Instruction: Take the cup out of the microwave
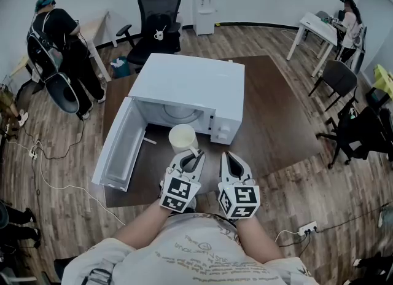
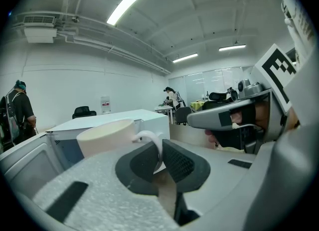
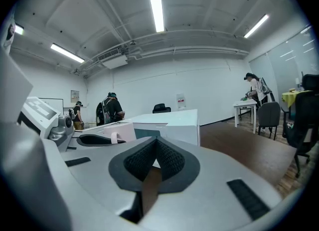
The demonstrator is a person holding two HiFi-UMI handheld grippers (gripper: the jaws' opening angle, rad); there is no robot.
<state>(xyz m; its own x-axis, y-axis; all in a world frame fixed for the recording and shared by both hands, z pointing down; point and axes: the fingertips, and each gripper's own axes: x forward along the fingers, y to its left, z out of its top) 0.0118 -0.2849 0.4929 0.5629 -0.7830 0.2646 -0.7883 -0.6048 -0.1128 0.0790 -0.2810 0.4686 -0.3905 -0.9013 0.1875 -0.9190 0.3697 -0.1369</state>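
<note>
A cream cup [image 1: 182, 138] hangs in front of the open white microwave [image 1: 190, 93], just outside its cavity. My left gripper [image 1: 193, 158] is shut on the cup's handle [image 2: 149, 140], and the cup's body [image 2: 107, 136] shows left of the jaws in the left gripper view. My right gripper [image 1: 230, 161] is beside it on the right, shut with nothing between its pads [image 3: 169, 160]. In the right gripper view the cup [image 3: 117, 132] and the left gripper appear at the left. The microwave door [image 1: 118, 145] swings open to the left.
The microwave stands on a dark brown table [image 1: 276, 124]. A black office chair [image 1: 156, 23] and a water dispenser [image 1: 204, 1] stand behind it. A person [image 1: 58, 44] stands at the back left, another [image 1: 350, 23] by a white table [image 1: 319, 29] at the back right.
</note>
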